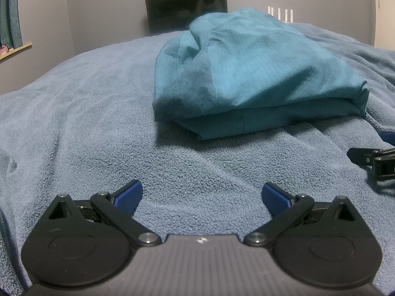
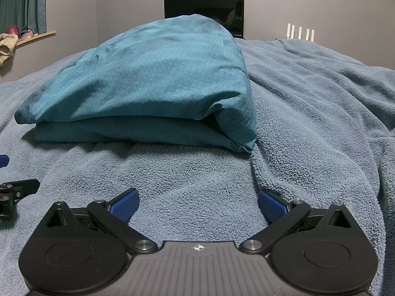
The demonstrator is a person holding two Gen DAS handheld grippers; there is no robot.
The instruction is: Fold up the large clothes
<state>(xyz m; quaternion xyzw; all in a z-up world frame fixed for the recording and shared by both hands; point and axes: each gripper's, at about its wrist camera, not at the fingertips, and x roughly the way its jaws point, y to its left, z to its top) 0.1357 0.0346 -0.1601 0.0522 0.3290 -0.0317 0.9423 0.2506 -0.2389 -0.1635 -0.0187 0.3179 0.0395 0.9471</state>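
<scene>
Nearest, the left gripper (image 1: 202,196) and right gripper (image 2: 198,202) rest low on the blue fleece blanket (image 2: 308,113), jaws spread wide, holding nothing. Beyond, the folded teal garment (image 2: 148,83) lies at 11 o'clock of the right gripper, 1 o'clock of the left. A dark screen (image 2: 205,9) stands farthest.

I see a bed covered by a grey-blue fleece blanket (image 2: 308,103), its pile looped and its surface creased, with deeper ridges toward the right side in the right wrist view. A folded teal garment (image 2: 153,81) lies directly on the blanket as a stacked bundle, its upper layer overhanging the lower layers. In the left wrist view the same garment (image 1: 251,69) rests right of centre on the blanket (image 1: 74,123).
</scene>
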